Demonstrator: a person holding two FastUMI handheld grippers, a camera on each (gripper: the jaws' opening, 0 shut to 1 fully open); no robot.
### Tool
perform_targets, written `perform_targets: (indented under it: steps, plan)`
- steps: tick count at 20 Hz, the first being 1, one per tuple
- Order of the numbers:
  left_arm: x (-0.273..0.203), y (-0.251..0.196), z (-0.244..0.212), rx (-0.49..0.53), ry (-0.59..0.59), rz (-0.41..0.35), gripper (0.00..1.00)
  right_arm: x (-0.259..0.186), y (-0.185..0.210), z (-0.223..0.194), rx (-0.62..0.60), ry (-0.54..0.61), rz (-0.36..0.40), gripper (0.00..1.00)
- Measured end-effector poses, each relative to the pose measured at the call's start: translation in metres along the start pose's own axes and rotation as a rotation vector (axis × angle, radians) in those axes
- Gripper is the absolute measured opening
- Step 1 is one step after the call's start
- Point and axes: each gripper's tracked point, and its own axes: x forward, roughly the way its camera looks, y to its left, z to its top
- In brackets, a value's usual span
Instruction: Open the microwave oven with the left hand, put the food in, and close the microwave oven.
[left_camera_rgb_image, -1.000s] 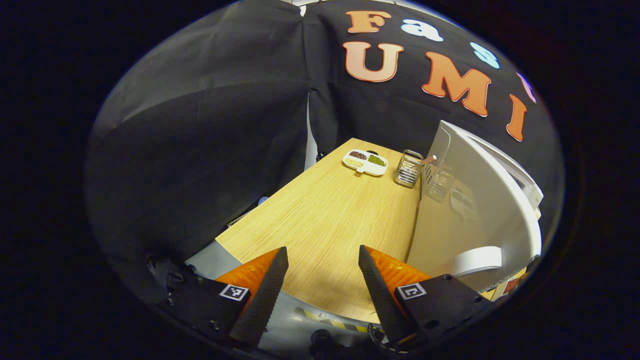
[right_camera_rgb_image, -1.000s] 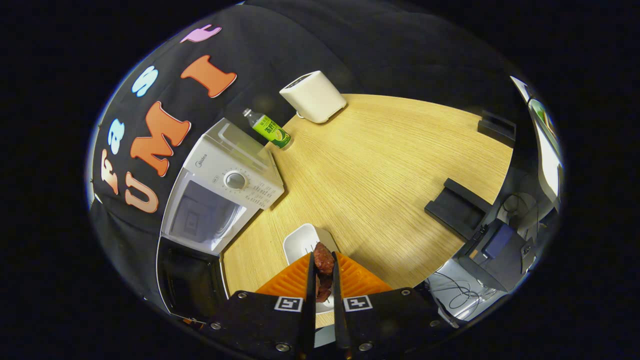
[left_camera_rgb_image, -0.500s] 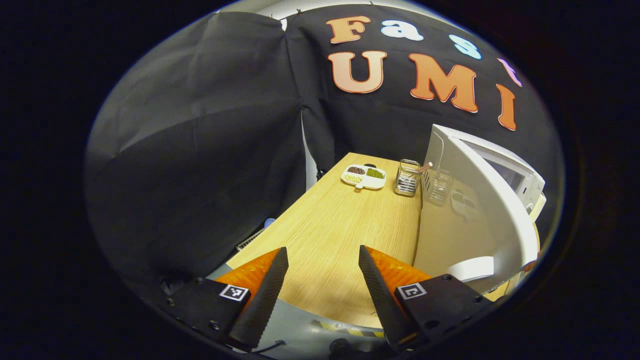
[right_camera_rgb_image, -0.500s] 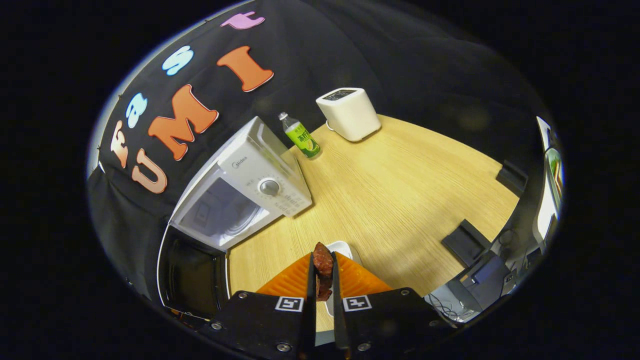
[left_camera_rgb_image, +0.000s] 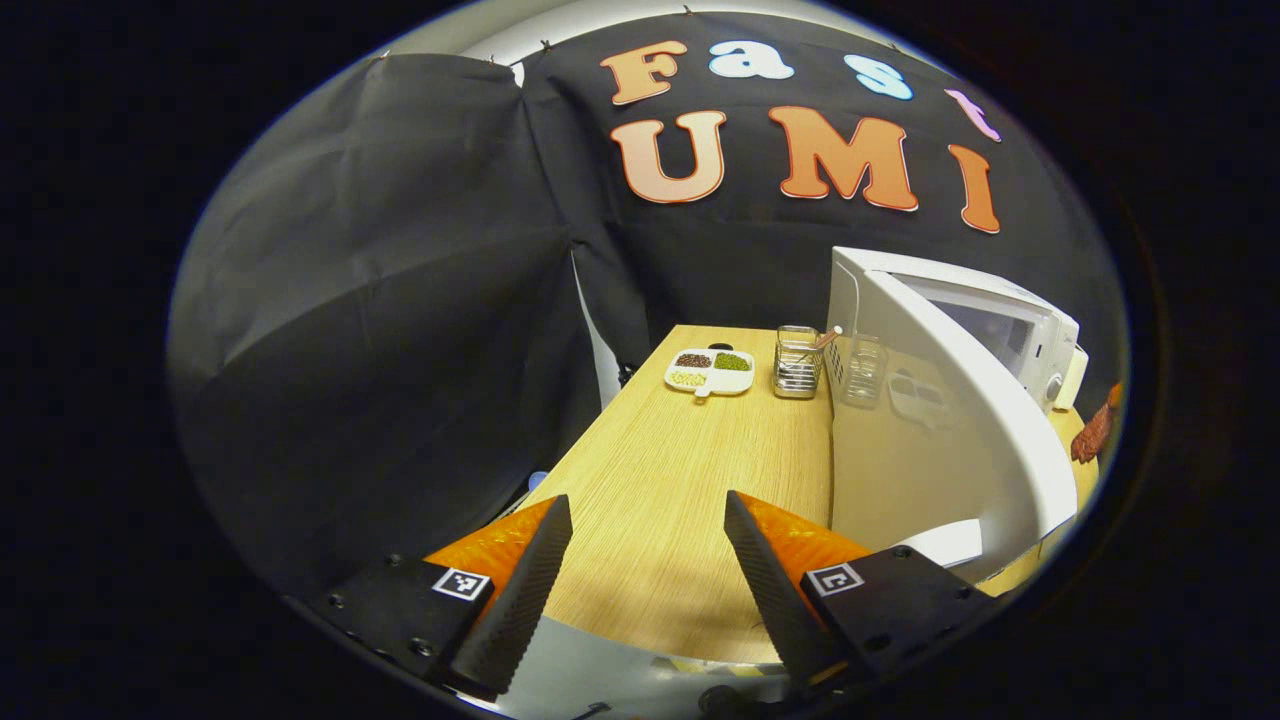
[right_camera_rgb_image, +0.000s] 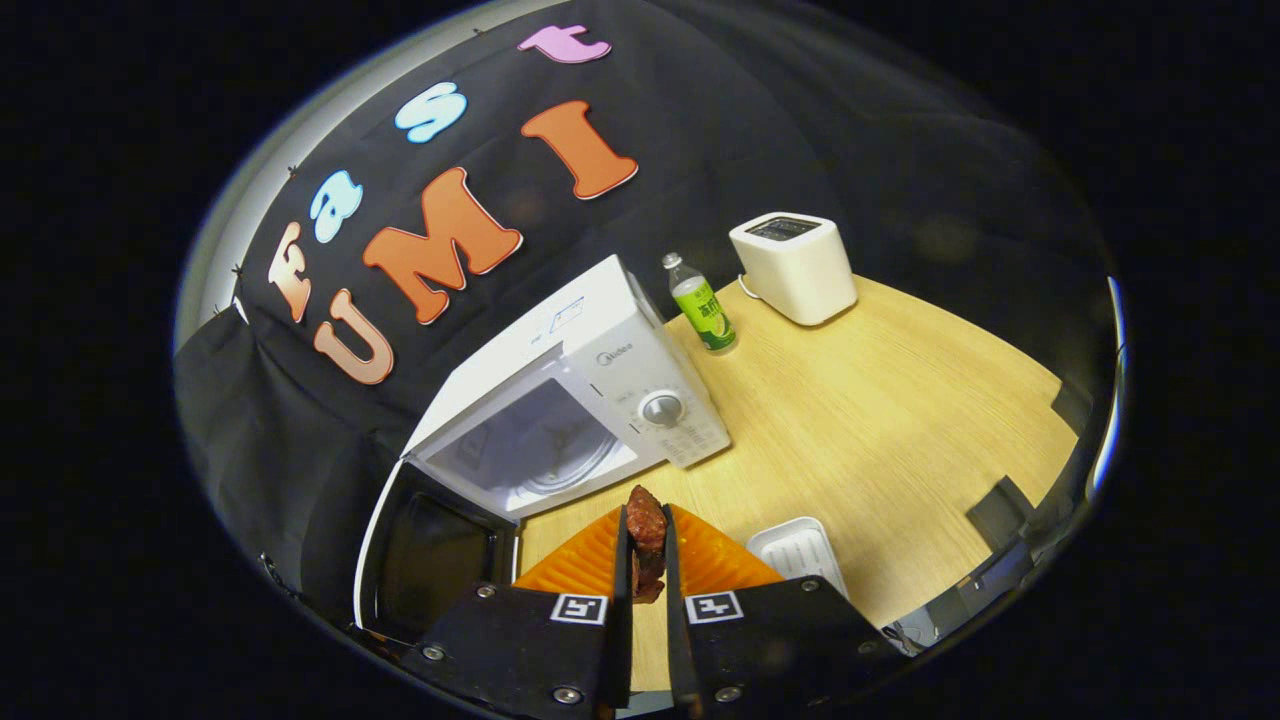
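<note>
Dark red-brown chunk of food (right_camera_rgb_image: 646, 530) sat pinched between the right tool (right_camera_rgb_image: 645, 560) fingers — held above the wooden tabletop (right_camera_rgb_image: 880, 420), near the open white microwave oven (right_camera_rgb_image: 560, 420). Left tool (left_camera_rgb_image: 640, 580) gaped empty beside the swung-out door (left_camera_rgb_image: 940, 420).

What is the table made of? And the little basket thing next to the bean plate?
The table looks like light wood, or a wood-pattern laminate: fine straight grain lines run along it and the finish is matte. The little basket looks like shiny metal wire: thin silvery bars with gaps between them, and bright glints. From this far off, plated metal or bare steel cannot be told apart.
</note>
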Motion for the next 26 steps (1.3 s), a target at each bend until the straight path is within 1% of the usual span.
perform_targets:
  steps: [4, 5, 6, 7, 8, 9, 10, 12, 13, 14, 15, 16, 19, 23, 24, 25, 26]
  plan:
    - [0.005, 0.004, 0.001, 0.014, 0.002, -0.028, 0.94, 0.022, 0.037, -0.002, -0.014, -0.026, 0.031, 0.14]
    - [0.006, 0.006, 0.002, 0.015, 0.0, -0.031, 0.94, 0.028, 0.046, -0.002, -0.012, -0.035, 0.038, 0.1]
    - [0.005, 0.009, 0.002, 0.013, -0.001, -0.032, 0.94, 0.036, 0.056, -0.002, 0.0, -0.047, 0.049, 0.14]
    - [0.004, 0.011, 0.002, 0.007, 0.0, -0.034, 0.94, 0.044, 0.064, -0.001, 0.018, -0.058, 0.055, 0.14]
    - [0.003, 0.011, 0.002, 0.001, 0.003, -0.039, 0.99, 0.051, 0.07, -0.002, 0.04, -0.066, 0.061, 0.14]
    - [0.002, 0.013, 0.002, -0.001, 0.005, -0.04, 0.99, 0.061, 0.076, -0.002, 0.069, -0.077, 0.064, 0.14]
    - [0.0, 0.014, 0.002, -0.001, 0.005, -0.045, 0.94, 0.069, 0.081, -0.002, 0.095, -0.089, 0.069, 0.14]
    - [-0.002, 0.017, 0.006, 0.005, -0.002, -0.052, 0.94, 0.085, 0.089, -0.001, 0.156, -0.121, 0.077, 0.14]
    - [-0.003, 0.017, 0.007, 0.008, 0.0, -0.057, 0.98, 0.094, 0.092, 0.0, 0.181, -0.135, 0.074, 0.14]
    - [-0.002, 0.02, 0.008, 0.01, -0.001, -0.06, 0.98, 0.103, 0.093, 0.0, 0.203, -0.149, 0.07, 0.14]
    - [-0.002, 0.02, 0.009, 0.009, 0.001, -0.065, 0.94, 0.111, 0.094, 0.003, 0.225, -0.169, 0.066, 0.14]
    - [-0.002, 0.022, 0.009, 0.009, 0.004, -0.068, 0.98, 0.118, 0.096, 0.007, 0.254, -0.192, 0.057, 0.14]
    - [0.002, 0.026, 0.008, 0.018, 0.02, -0.077, 0.99, 0.142, 0.096, 0.006, 0.337, -0.231, 0.025, 0.14]
    - [0.005, 0.034, 0.009, 0.04, 0.034, -0.082, 0.99, 0.178, 0.108, -0.001, 0.395, -0.236, 0.008, 0.14]
    - [0.006, 0.035, 0.009, 0.046, 0.037, -0.083, 1.0, 0.188, 0.112, -0.002, 0.414, -0.237, 0.002, 0.14]
    - [0.007, 0.036, 0.01, 0.051, 0.04, -0.086, 0.94, 0.196, 0.113, -0.002, 0.436, -0.244, -0.008, 0.14]
    - [0.008, 0.036, 0.008, 0.057, 0.043, -0.088, 0.99, 0.206, 0.114, -0.002, 0.451, -0.254, -0.019, 0.14]
